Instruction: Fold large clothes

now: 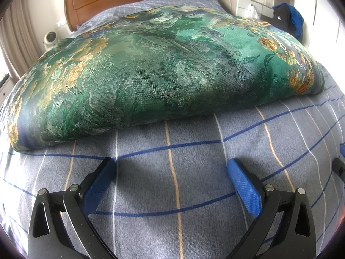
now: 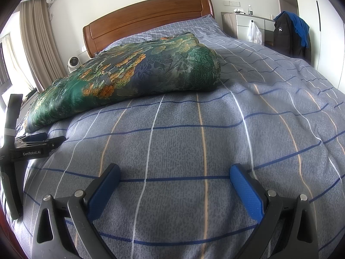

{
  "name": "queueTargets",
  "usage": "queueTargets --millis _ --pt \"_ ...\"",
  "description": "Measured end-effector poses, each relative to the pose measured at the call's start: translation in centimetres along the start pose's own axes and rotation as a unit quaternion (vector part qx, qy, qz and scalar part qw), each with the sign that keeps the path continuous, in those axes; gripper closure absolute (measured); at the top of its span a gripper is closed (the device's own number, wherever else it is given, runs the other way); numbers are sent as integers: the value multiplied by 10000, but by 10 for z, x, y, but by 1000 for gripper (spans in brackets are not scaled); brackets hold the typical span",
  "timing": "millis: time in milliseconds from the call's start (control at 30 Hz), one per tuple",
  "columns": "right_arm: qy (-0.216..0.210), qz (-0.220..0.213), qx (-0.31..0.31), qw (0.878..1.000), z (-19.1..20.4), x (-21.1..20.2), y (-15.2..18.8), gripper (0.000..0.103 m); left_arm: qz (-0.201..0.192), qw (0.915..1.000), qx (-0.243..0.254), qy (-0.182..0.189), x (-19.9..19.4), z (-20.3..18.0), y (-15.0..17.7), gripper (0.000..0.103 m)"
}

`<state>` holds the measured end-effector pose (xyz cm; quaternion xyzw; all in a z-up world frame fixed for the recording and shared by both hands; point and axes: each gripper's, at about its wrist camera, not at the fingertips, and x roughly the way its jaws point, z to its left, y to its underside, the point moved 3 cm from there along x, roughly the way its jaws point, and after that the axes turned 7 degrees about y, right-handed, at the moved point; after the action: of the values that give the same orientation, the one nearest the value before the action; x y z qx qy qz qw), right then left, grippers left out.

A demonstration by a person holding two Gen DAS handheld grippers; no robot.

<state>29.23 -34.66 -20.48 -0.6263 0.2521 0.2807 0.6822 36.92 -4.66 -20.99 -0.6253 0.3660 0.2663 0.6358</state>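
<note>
Both tongs look alike: the left tongs [image 1: 171,169] and right tongs [image 2: 174,173] have black skeletal arms with triangular cut-outs, silver pivot pins and blue textured pads [image 2: 248,191]. "GenRobot.AI" is printed white on the left unit's black body.

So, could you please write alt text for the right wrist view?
A folded green floral quilt lies on a blue-grey checked bedspread, ahead and left of the open, empty right gripper. The left gripper shows at the left edge; a wooden headboard stands behind.
</note>
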Motion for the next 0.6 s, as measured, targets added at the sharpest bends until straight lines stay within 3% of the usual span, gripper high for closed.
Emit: queueTargets --millis 600 --pt "-17 5 -11 10000 0 1 0 2 1 10000 0 -1 0 0 0 0"
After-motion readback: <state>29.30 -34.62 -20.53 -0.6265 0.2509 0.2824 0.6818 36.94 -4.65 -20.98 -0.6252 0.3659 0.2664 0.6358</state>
